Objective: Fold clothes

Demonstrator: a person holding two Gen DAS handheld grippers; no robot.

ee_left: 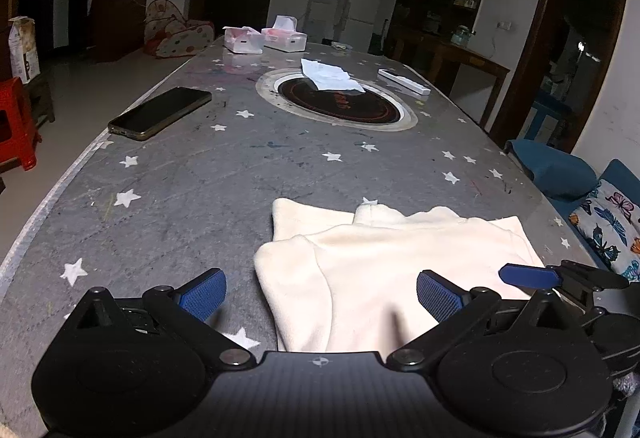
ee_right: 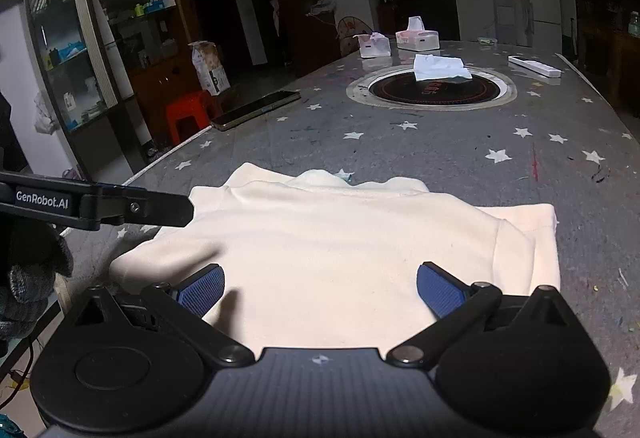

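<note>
My left claw (ee_left: 320, 296) stands wide open, its blue pads spread to either side of the near-left part of the cream garment (ee_left: 384, 258) and holding nothing. My right claw (ee_right: 320, 292) is spread just as wide, low over the garment's near edge, also empty. In the left view the right claw's fingertip shows at the cloth's right side, so the two sit close together, one toward each near corner, which I judge suits taking both corners at once.

The garment lies flat on the counter (ee_left: 192, 178) near the front edge, already doubled over itself: an upper layer lies across a lower one, and a rounded part pokes out at the far edge. Whether this is a finished fold or one with a further fold due, I cannot tell.

Farther out, well clear of the cloth, lie a phone (ee_left: 160, 113), the round inset cooker (ee_left: 336, 103) with a loose tissue (ee_left: 330, 76) on it, and two tissue boxes (ee_left: 265, 38).
</note>
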